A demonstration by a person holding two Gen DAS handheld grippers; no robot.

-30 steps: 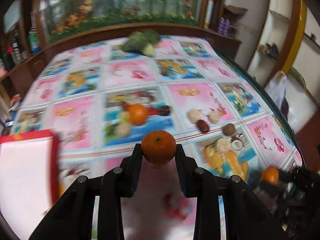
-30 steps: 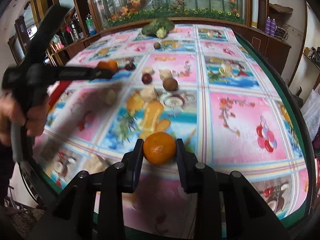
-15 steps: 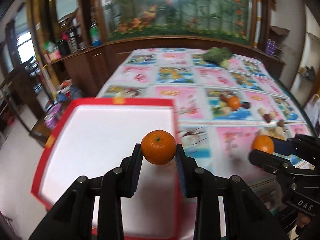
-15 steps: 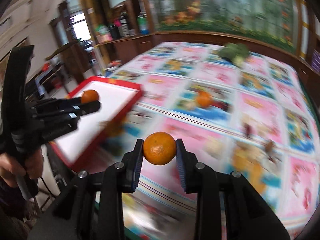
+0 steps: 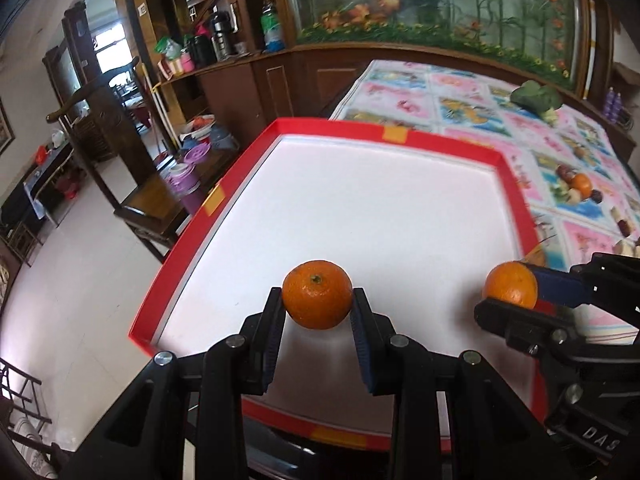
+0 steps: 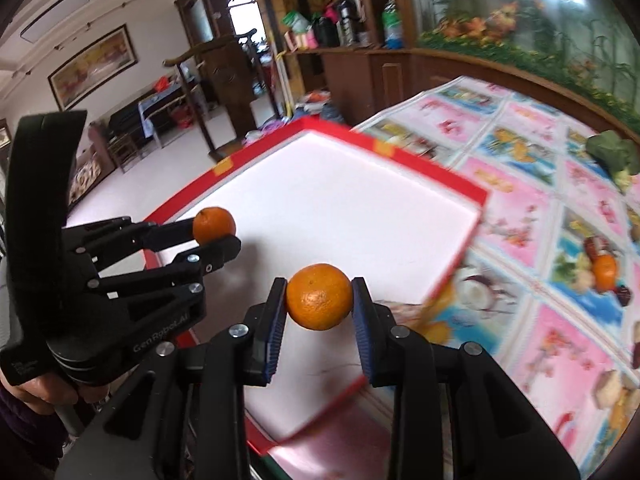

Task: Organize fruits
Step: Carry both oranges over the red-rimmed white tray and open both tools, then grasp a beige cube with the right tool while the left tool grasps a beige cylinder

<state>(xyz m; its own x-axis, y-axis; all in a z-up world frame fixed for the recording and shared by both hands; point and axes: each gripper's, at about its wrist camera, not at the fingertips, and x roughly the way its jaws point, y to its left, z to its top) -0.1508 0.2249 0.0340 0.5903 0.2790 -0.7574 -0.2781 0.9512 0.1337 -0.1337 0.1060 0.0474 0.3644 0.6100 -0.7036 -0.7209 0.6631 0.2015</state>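
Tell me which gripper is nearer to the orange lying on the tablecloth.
Right. The right gripper holds its orange at the tray's tablecloth side, closer to the loose orange; the left gripper is over the tray, farther away.

The table [image 5: 460, 92] wears a cloth printed with fruit pictures; on it lie a red-rimmed white tray [image 5: 248, 172], a green vegetable [image 5: 536, 98] (far end) and an orange [image 5: 581, 184] among small items.

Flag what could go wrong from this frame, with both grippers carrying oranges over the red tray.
1. The red tray has a flat white floor and a low rim; a round orange let go by the left gripper may roll.
2. The right gripper holds its own orange close beside the left; the two could bump.
3. The tray seems to overhang the table edge; it might tip.
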